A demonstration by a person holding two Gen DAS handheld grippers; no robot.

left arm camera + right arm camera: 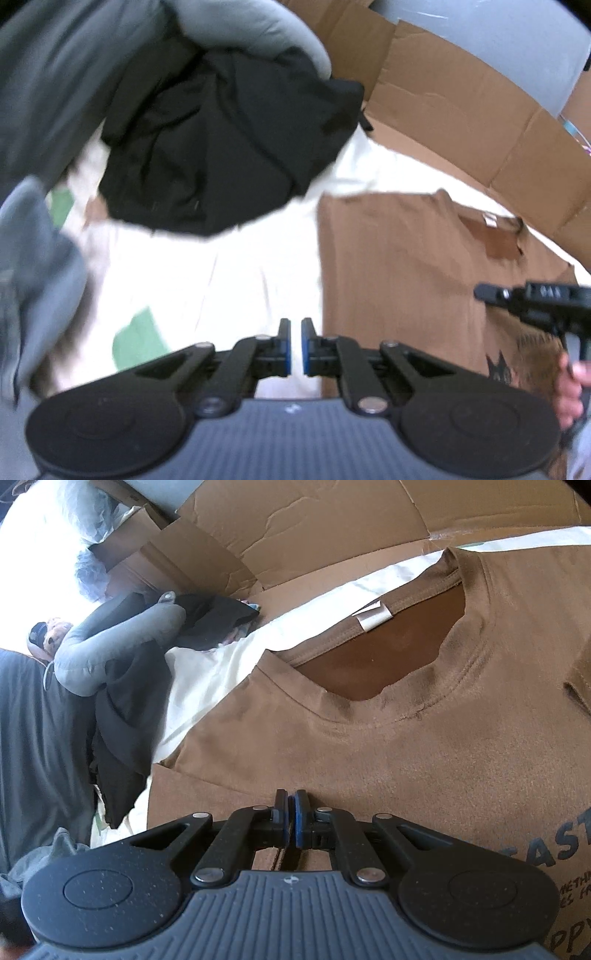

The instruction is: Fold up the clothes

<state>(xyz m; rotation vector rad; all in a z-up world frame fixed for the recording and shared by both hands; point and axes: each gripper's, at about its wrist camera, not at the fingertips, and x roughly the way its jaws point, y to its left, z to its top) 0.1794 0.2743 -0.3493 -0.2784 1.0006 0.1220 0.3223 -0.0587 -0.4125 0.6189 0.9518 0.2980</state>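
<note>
A brown T-shirt (399,266) lies flat on a white sheet (240,266), collar toward the cardboard. My left gripper (295,325) hovers over the sheet just left of the shirt's edge. Its blue pads stand almost together with a narrow slit and nothing between them. The right gripper (480,291) reaches in over the shirt from the right, held by a hand (569,391). In the right wrist view my right gripper (290,797) is shut on a pinched fold of the brown T-shirt (369,746), below the collar and its white label (373,618).
A heap of black clothes (207,147) with a grey garment (44,92) lies at the far left of the sheet. Opened cardboard (461,110) walls the back. The right wrist view shows the black heap (125,709), the grey garment (107,653), cardboard (314,528).
</note>
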